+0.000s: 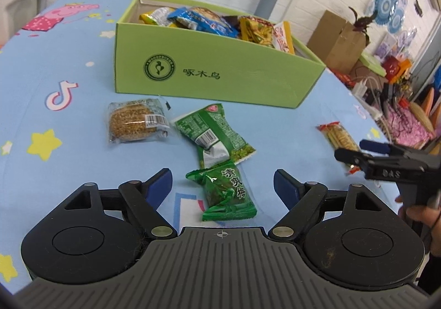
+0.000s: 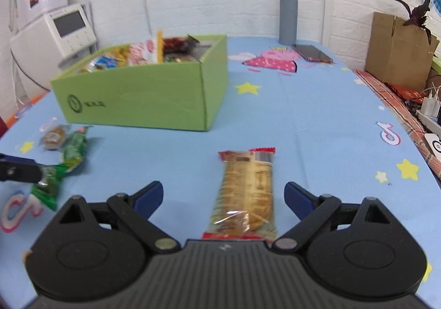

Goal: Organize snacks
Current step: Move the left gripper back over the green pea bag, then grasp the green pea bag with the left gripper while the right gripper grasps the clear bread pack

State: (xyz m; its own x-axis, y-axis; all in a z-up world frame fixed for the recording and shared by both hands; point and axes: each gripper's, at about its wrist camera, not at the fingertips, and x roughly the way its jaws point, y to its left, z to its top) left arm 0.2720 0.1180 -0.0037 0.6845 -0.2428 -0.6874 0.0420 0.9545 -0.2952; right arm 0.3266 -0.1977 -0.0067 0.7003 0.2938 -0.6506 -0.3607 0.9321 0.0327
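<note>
A green box [image 1: 209,80] [image 2: 143,99] holding several snack packs stands on the blue cloth. In front of it lie a round seed cake in clear wrap [image 1: 135,121] [image 2: 53,138], a green pack [image 1: 215,132] [image 2: 74,149] and a small dark green plum pack [image 1: 228,193] [image 2: 46,187]. My left gripper [image 1: 223,185] is open, with the plum pack lying loose between its blue pads. My right gripper [image 2: 223,196] [image 1: 355,152] is open around a long biscuit pack with red ends [image 2: 245,196] [image 1: 336,138], its pads apart from the wrapper.
A grey cylinder [image 2: 288,17] and a phone [image 2: 312,53] sit at the table's far side. A brown carton [image 2: 397,53] with a plant and cluttered cables [image 1: 386,94] lie past the right edge. A white appliance [image 2: 63,30] stands behind the box.
</note>
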